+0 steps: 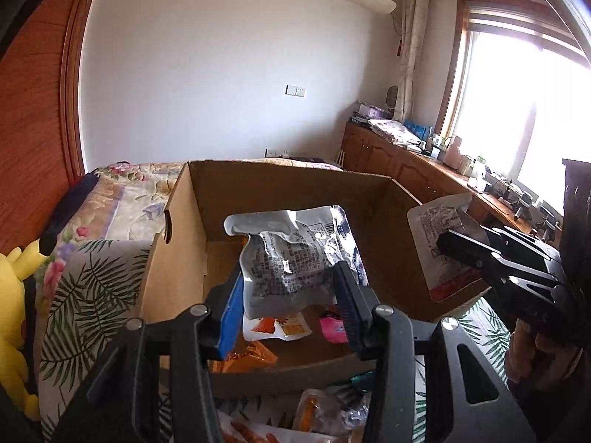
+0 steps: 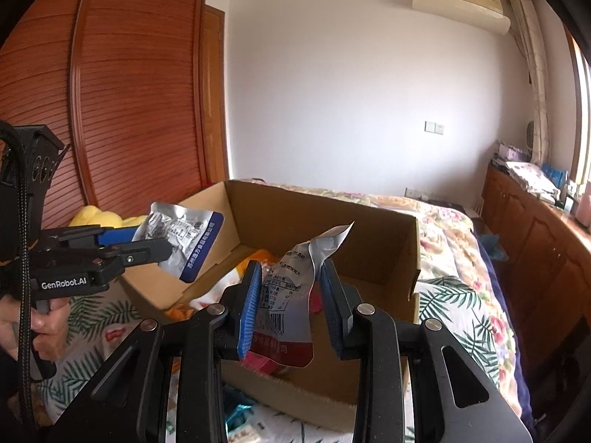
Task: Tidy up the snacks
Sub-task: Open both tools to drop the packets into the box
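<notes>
An open cardboard box (image 1: 177, 221) (image 2: 295, 214) stands on the bed. My left gripper (image 1: 288, 277) is shut on a crinkled silver snack packet with a blue edge (image 1: 291, 254) and holds it over the box. From the right wrist view the left gripper (image 2: 155, 249) and its packet (image 2: 184, 236) hang above the box's left wall. My right gripper (image 2: 291, 273) is shut on a silver packet with a red bottom band (image 2: 288, 295), also above the box. In the left wrist view the right gripper (image 1: 454, 245) and its packet (image 1: 432, 229) hover at the box's right wall.
Inside the box lie an orange-and-white packet (image 1: 277, 326), a pink packet (image 1: 332, 326) and an orange one (image 1: 255, 354). Loose snacks (image 1: 325, 413) lie in front of the box. A yellow plush toy (image 1: 14, 313) sits at the left. A wooden cabinet (image 1: 406, 170) runs under the window.
</notes>
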Motion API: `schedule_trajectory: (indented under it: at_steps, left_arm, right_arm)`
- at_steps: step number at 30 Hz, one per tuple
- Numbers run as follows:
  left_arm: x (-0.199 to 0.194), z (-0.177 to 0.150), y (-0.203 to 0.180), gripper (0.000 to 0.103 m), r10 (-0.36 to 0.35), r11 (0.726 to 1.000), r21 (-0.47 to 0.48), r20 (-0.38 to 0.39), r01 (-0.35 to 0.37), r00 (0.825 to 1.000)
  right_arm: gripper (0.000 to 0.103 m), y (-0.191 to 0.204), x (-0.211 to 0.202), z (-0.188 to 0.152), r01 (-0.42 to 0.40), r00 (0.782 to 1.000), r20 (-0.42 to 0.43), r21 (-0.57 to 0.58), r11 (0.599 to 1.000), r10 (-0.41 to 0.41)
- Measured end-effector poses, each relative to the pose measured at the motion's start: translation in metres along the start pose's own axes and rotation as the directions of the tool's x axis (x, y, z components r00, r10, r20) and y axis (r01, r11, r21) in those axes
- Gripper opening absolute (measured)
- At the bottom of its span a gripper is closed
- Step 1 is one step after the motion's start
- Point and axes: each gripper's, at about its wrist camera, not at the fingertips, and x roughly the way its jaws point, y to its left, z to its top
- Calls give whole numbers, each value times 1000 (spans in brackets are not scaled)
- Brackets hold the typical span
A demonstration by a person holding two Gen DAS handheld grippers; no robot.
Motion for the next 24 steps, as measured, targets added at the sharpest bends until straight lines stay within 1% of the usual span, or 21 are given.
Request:
schedule_trajectory:
  at_steps: [6, 8, 13, 18, 20, 24]
  left_arm:
    - [15, -4, 2, 45, 9, 1000, -6, -30, -9, 1000]
    - [16, -5, 0, 46, 24, 1000, 11, -26, -23, 999]
    - [17, -5, -3, 47, 29, 999, 15, -24, -28, 999]
    - [17, -4, -1, 48, 36, 999, 15, -27, -35, 999]
    - [15, -5, -2, 49, 38, 999, 15, -26, -37, 999]
    - [9, -6, -5, 51, 36, 999, 11, -22, -36, 999]
  right_arm:
    - [31, -2, 18, -3, 2, 999, -36, 4, 1000, -2]
    - [31, 0, 24, -7, 3, 999, -50, 2, 1000, -3]
    - [32, 1, 31, -13, -3, 997, -72, 3, 1000, 3]
    - [32, 1, 30, -15, -7, 997, -76, 2, 1000, 7]
    - [35, 1, 30, -15, -6, 997, -77, 0, 1000, 6]
    - [35, 0, 23, -16, -5, 998, -67, 5, 1000, 5]
